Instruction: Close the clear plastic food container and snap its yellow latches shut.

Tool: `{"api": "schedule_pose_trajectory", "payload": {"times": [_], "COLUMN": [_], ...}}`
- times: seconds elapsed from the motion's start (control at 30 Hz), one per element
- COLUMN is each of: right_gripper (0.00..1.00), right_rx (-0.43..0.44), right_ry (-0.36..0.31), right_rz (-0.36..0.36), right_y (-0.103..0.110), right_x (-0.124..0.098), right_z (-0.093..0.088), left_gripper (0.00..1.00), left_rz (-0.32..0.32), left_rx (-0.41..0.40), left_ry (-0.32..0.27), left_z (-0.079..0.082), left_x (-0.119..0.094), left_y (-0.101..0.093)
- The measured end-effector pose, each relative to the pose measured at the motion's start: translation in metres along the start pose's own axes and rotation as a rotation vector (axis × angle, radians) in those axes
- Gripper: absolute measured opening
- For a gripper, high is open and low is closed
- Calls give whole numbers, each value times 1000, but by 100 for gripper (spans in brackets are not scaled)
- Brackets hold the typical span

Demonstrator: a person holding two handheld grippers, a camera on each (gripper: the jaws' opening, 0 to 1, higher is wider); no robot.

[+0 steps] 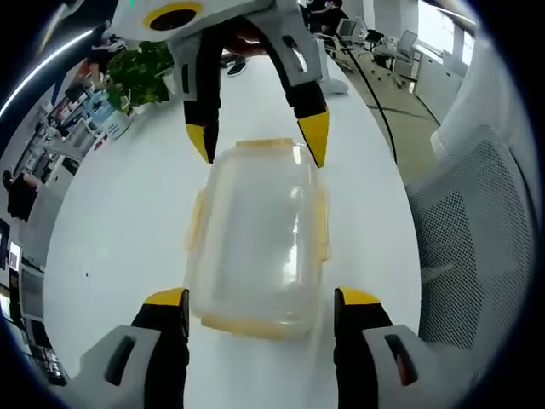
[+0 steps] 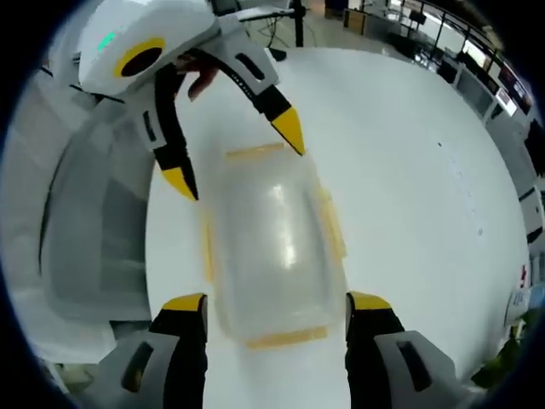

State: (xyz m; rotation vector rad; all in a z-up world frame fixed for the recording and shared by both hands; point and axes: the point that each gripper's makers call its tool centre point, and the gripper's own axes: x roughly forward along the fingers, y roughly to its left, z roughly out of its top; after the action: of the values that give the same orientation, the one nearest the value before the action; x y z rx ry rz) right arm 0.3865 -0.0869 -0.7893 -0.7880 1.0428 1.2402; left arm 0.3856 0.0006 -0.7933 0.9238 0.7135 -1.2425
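Observation:
A clear plastic food container (image 1: 260,239) with its lid on lies on the white table (image 1: 111,230). Yellow latches (image 1: 197,223) run along its sides and ends and look flared outward. My left gripper (image 1: 262,298) is open, its yellow-tipped jaws either side of the container's near end. My right gripper (image 1: 258,141) comes from the far side, open, with its tips beside the far end. In the right gripper view the same container (image 2: 272,247) sits between my right gripper (image 2: 275,302) below and the left gripper (image 2: 235,155) above. Neither gripper holds anything.
A grey mesh office chair (image 1: 477,221) stands close to the table's edge, also seen as the chair (image 2: 85,230) in the right gripper view. A green potted plant (image 1: 140,72) stands at the table's far end. Office desks lie beyond.

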Motion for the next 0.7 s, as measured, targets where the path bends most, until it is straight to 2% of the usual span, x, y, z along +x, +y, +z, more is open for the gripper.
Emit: {"api": "schedule_pose_trajectory", "payload": {"times": [0.1,0.3,0.47,0.53,0.7], "right_gripper": [69,71,71,72,73], "right_rx": [-15,-49,-63,-96,-115], "right_ry": [11,31,28,30,33], "right_rz": [-12,-35,-63,-88,-87], "right_y": [1,1,-4,-7,-6], "right_x": [2,7,9,11,15], "right_z": [-2,-9,-8,-8,-7], "left_gripper": [74,78,82,82,82], "left_rz": [-10,-24,-35,-35,-41], "left_rx": [-20,-6,19,27,25], "left_ry": [-16,9,34,46,58], "left_z": [3,-2,-5,-7,-8], "left_x": [0,5,9,11,16], "left_y": [3,7,8,10,10]}}
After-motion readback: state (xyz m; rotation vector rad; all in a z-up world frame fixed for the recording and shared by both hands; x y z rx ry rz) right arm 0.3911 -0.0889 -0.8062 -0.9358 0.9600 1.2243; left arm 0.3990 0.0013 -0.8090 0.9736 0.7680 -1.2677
